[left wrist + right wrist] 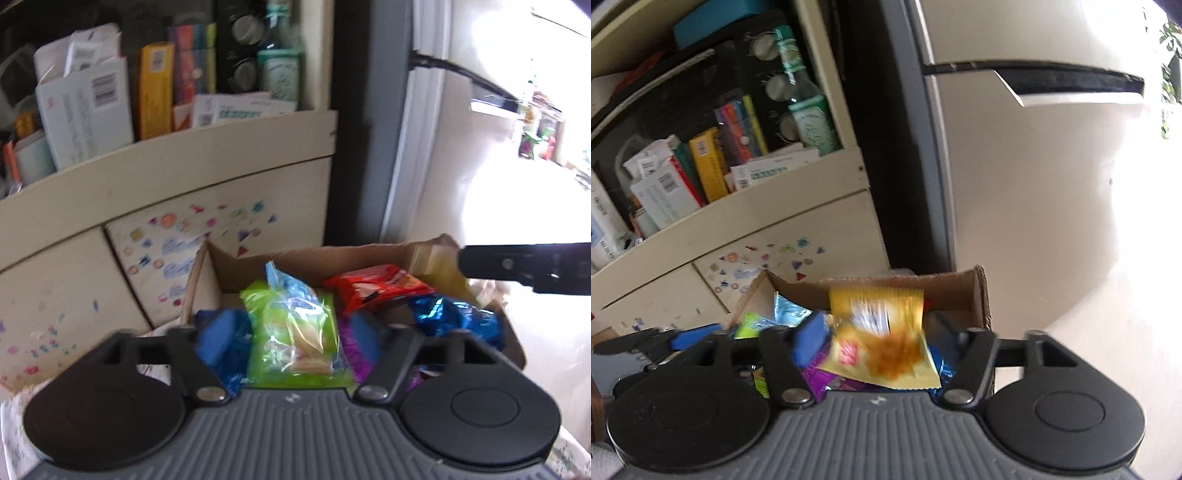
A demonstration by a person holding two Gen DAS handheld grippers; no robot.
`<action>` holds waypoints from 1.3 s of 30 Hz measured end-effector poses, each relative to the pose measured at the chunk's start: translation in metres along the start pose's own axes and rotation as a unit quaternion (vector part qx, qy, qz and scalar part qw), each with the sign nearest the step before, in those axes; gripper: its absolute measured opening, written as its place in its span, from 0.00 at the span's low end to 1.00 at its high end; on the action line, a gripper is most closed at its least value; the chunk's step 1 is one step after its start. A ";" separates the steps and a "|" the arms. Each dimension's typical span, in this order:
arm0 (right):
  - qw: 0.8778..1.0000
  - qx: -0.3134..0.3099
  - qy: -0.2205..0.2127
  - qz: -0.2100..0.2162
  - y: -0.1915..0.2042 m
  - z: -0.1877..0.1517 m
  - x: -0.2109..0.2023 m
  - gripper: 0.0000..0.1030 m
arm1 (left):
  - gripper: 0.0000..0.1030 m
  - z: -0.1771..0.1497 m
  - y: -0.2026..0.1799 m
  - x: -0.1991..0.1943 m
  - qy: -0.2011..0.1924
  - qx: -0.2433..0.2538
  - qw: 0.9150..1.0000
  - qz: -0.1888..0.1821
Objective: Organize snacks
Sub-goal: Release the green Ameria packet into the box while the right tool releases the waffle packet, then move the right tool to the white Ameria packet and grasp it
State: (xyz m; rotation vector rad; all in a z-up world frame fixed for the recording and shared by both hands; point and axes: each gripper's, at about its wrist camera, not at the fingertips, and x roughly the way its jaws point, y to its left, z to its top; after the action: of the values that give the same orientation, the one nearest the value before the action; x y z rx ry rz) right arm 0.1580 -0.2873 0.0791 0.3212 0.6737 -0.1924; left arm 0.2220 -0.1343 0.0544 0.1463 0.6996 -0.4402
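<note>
An open cardboard box (295,258) holds several snack packets. In the left wrist view my left gripper (291,336) is open over the box, with a green packet (291,332) between its blue fingers (218,339), not clamped. A red packet (376,288) and a blue foil packet (454,317) lie to the right. My right gripper's black body (524,267) enters from the right beside a yellow packet (439,269). In the right wrist view my right gripper (875,339) is open above the box (979,291), and the blurred yellow packet (882,332) hangs between its fingers (809,336).
A cream shelf unit (177,162) with books, boxes and bottles stands behind the box. Its lower doors carry coloured stickers (177,243). A white fridge (1034,184) stands at the right, with a dark gap (351,110) between it and the shelf.
</note>
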 end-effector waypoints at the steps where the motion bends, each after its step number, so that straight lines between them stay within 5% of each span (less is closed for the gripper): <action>1: 1.000 0.003 0.001 0.001 -0.001 0.000 0.000 0.79 | 0.82 0.000 0.002 -0.001 0.001 -0.004 1.000 -0.001; 24: 0.997 -0.018 0.059 0.042 0.028 -0.029 -0.011 0.87 | 0.88 -0.034 0.088 -0.068 0.050 -0.030 0.996 0.068; 39: 0.986 -0.031 0.149 0.074 0.058 -0.097 -0.032 0.91 | 0.88 -0.067 0.122 -0.077 0.093 -0.030 0.991 0.094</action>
State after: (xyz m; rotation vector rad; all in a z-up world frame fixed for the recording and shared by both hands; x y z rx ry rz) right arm 0.0930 -0.1973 0.0419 0.3421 0.9463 0.0193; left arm 0.1838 0.0201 0.0521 0.1960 0.8733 -0.2263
